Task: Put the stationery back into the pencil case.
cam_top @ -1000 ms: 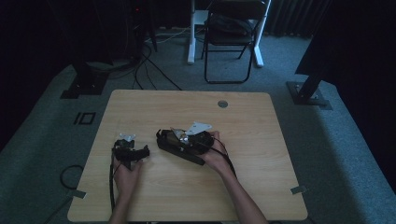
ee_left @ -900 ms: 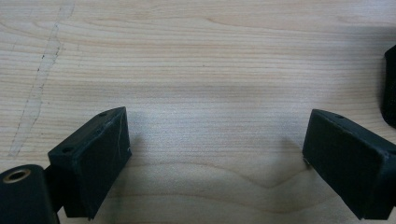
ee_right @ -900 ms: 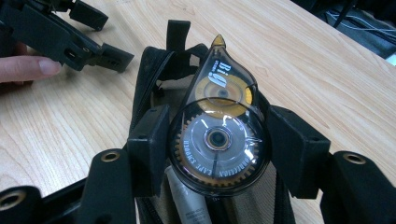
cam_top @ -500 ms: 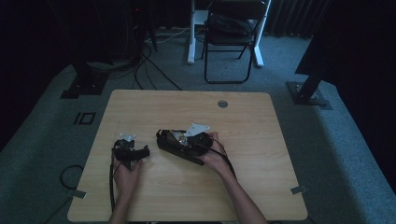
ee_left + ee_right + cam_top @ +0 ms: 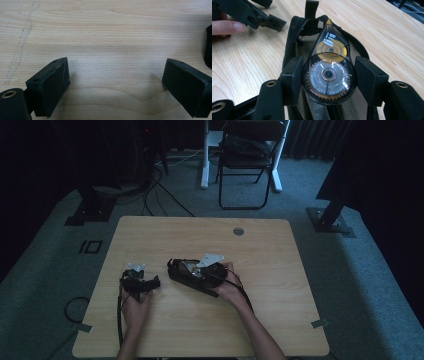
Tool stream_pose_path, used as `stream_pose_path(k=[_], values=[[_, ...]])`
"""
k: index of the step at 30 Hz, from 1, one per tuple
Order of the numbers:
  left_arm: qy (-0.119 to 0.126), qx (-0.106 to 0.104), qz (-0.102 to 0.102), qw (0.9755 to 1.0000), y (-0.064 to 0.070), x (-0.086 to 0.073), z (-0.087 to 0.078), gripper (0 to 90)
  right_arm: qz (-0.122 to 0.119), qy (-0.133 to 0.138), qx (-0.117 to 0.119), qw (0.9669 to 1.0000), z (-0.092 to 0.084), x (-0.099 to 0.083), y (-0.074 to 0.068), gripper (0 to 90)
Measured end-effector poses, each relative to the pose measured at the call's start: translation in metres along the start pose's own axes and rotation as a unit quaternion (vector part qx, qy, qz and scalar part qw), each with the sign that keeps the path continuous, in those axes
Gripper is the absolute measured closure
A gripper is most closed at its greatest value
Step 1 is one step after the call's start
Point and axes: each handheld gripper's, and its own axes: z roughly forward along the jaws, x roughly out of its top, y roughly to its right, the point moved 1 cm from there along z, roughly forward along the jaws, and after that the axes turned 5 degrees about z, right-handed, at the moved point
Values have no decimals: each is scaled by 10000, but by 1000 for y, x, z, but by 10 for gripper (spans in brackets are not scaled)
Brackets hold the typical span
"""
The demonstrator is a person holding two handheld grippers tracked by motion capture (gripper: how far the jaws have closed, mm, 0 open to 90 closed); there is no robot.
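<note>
Now your right tongs (image 5: 328,75) clasp a clear teardrop correction tape (image 5: 329,75), toothed reels inside, over a black mesh pouch (image 5: 293,37), left tongs (image 5: 116,82) agape on pale woodgrain table (image 5: 105,32).

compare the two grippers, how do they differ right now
The right gripper has a correction tape dispenser between its jaws, over an open black pouch; the left gripper has nothing but bare table between its jaws. In the high view the right gripper lies on the pouch, while the left gripper rests straight on the wood. Both have black jaws and sit in a hand.
</note>
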Motion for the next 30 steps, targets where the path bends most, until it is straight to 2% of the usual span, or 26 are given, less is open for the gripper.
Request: stream_pose_path(k=[30], values=[[-3, 0, 2, 10000, 0, 0, 0, 78, 88, -227, 58, 9997, 11, -4, 6, 415]])
